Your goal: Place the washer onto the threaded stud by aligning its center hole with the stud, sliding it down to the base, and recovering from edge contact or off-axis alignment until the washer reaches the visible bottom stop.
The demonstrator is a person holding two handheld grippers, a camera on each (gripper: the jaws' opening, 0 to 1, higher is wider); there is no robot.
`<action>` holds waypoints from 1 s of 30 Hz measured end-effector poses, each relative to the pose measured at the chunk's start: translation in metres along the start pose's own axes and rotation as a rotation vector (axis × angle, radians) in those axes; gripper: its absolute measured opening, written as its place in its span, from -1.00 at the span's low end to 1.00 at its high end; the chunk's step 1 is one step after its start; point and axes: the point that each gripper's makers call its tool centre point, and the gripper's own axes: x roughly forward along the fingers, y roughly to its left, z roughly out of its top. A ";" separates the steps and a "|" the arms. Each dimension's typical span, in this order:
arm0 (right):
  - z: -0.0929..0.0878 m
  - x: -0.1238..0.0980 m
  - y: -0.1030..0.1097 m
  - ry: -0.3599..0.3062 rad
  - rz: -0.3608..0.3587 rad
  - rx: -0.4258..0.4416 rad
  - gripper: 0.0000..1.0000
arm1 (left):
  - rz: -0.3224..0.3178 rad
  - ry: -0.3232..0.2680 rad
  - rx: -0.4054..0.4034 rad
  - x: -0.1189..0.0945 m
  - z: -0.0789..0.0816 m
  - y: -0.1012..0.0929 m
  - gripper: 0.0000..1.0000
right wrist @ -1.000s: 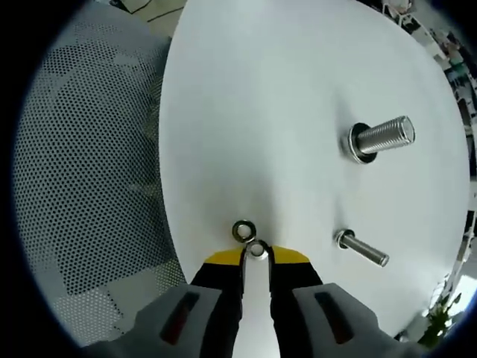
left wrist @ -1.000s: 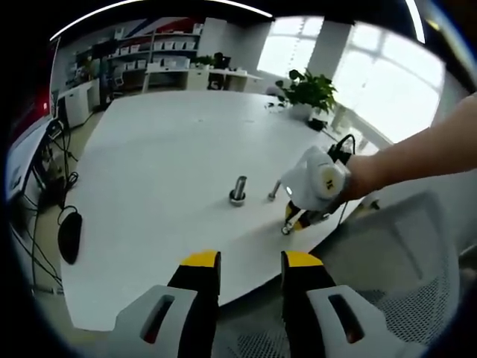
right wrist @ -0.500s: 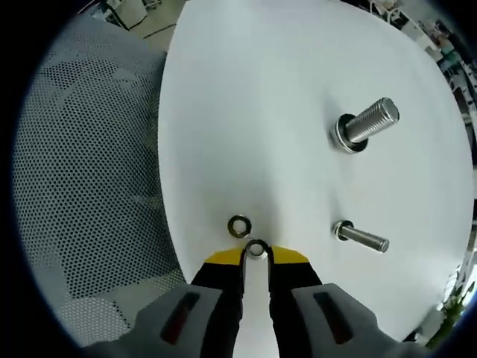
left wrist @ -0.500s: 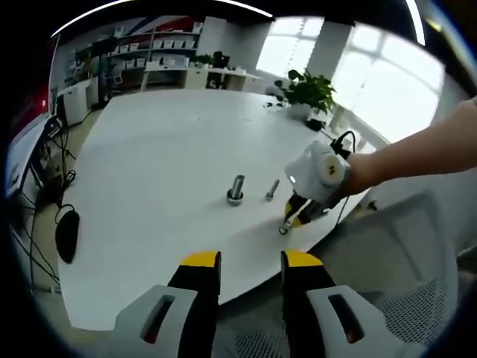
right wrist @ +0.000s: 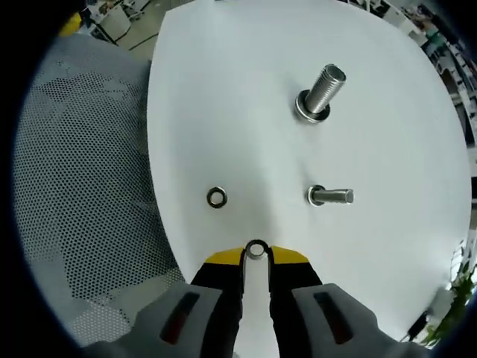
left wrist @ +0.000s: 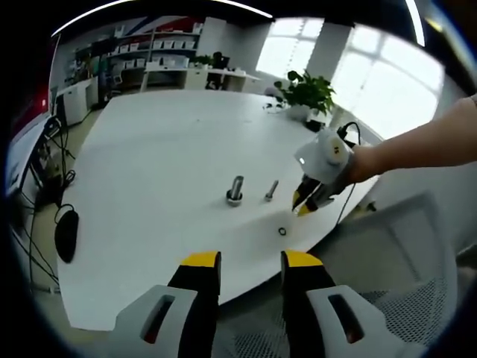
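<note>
Since the earlier frame, the right gripper [right wrist: 256, 253] has lifted off the tabletop [right wrist: 246, 112], carrying the washer [right wrist: 256, 248] pinched between its narrow yellow tips. In the right gripper view, a second washer [right wrist: 217, 198] lies flat on the tabletop at 11 o'clock from the tips; the small threaded stud [right wrist: 330, 196] stands at 1 o'clock, the large stud [right wrist: 320, 92] beyond it. In the left gripper view, the left gripper [left wrist: 250, 262] hangs off the tabletop edge, jaws moderately apart, holding nothing; the right gripper [left wrist: 301, 203] hovers just beside the small threaded stud [left wrist: 272, 190].
</note>
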 end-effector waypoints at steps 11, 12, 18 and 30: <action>0.001 -0.014 -0.021 -0.032 -0.034 0.031 -0.74 | 0.001 0.003 0.008 0.000 0.000 0.000 -0.40; 0.001 -0.015 -0.022 -0.034 -0.032 0.037 -0.74 | 0.001 0.003 0.009 0.000 0.000 0.000 -0.40; -0.006 -0.019 -0.034 -0.027 -0.046 0.043 -0.74 | 0.000 0.004 0.001 0.000 -0.001 0.001 -0.40; -0.004 -0.028 -0.046 -0.052 -0.067 0.043 -0.74 | 0.005 0.005 0.000 0.001 -0.001 0.002 -0.40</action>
